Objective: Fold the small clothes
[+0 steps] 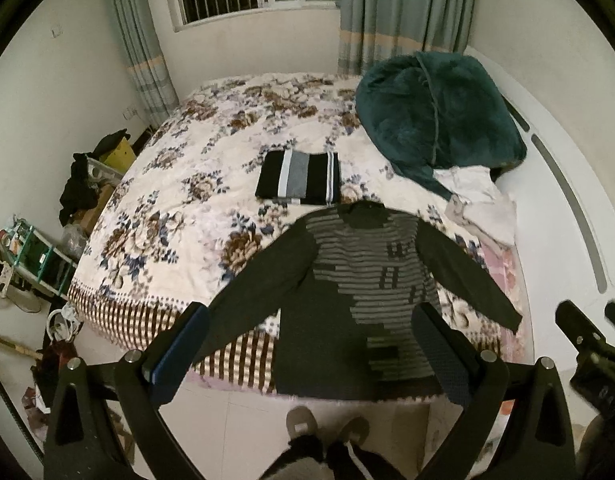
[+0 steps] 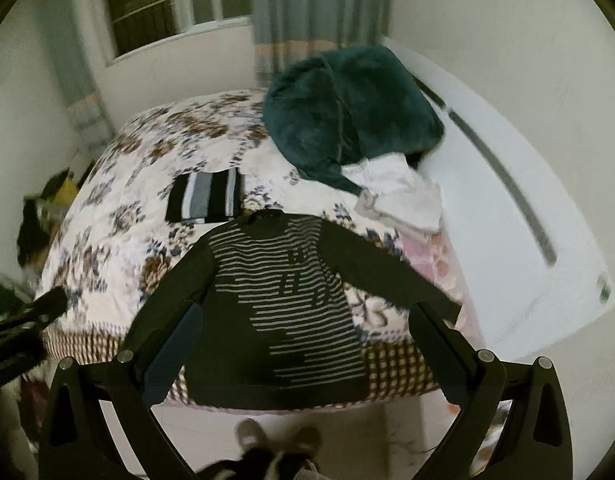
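The sweater [image 1: 347, 280] lies face up and flat on the bed [image 1: 179, 208], sleeves spread out to both sides, hem hanging over the near edge toward the person's shoes [image 1: 327, 428]. I read this layout as preparation: a spread garment gives clear access to each sleeve for the first fold.

I hold the left gripper [image 1: 311, 344] above the near edge, its jaws released and wide apart, gripping nothing. The right gripper [image 2: 303, 348] hangs likewise over the sweater's lower half, jaws spread and empty. Neither touches the fabric.

Beyond the collar, a folded striped garment [image 1: 299, 178] rests on the bed, just clear of the sweater; I judge it to be a finished item set aside to keep the working area free. A green blanket [image 1: 439, 120] and a pile of white clothes [image 1: 475, 196] sit at the far right, well apart from the sweater.

Next step, in my judgement: take one sleeve and bring it across the chest.
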{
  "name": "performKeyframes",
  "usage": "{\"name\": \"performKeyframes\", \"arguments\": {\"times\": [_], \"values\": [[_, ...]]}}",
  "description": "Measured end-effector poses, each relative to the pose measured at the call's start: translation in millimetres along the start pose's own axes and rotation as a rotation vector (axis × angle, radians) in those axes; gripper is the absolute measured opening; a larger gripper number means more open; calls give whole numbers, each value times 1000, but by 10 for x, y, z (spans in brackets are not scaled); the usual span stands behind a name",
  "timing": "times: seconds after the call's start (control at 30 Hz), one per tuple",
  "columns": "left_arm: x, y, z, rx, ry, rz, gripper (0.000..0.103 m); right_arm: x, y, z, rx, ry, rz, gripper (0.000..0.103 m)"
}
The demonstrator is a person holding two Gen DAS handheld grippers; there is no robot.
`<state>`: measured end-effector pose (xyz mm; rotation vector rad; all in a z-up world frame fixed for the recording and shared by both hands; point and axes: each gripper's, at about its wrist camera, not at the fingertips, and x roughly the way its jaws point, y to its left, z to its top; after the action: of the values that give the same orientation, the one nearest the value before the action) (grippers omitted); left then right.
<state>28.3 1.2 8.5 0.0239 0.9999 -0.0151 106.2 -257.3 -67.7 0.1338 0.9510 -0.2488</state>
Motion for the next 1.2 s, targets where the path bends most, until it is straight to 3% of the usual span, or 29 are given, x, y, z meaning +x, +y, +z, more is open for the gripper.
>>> {"name": "performKeyframes", "arguments": {"times": [0.03, 0.2, 0.33, 0.43, 0.53, 0.7, 0.93, 1.03, 1.07, 1.2], "values": [[69, 35, 20, 0, -17, -5, 103, 16, -16, -5, 13, 0, -2, 103], [449, 99, 112, 3, -91, -33, 103, 409, -467, -235, 215, -4, -179, 103], [970, 14, 202, -7, -88, -57, 103, 877, -909, -531, 349, 105, -229, 103], [1421, -148, 253, -17, -36, -50, 103, 1262, -1224, -772, 444, 196, -227, 103], [1878, -349, 247, -28, 11, -11, 103, 1884, -1742, -1131, 618, 305, -187, 102], [2623, -764, 234, 12, 69, 92, 103, 3037, -2565, -1499, 893, 425, -104, 76], [3782, -1275, 68, 54, 153, 141, 103, 4093, -3493, -1966, 1172, 398, -177, 69], [4238, -1426, -47, 57, 201, 143, 103, 4380, -3824, -2157, 1233, 375, -220, 52], [4376, -1460, -98, 60, 214, 139, 103, 4560, -3933, -2189, 1254, 360, -225, 41], [4841, -1638, -296, 125, 244, 134, 103, 4962, -4227, -2277, 1318, 287, -232, 37]]}}
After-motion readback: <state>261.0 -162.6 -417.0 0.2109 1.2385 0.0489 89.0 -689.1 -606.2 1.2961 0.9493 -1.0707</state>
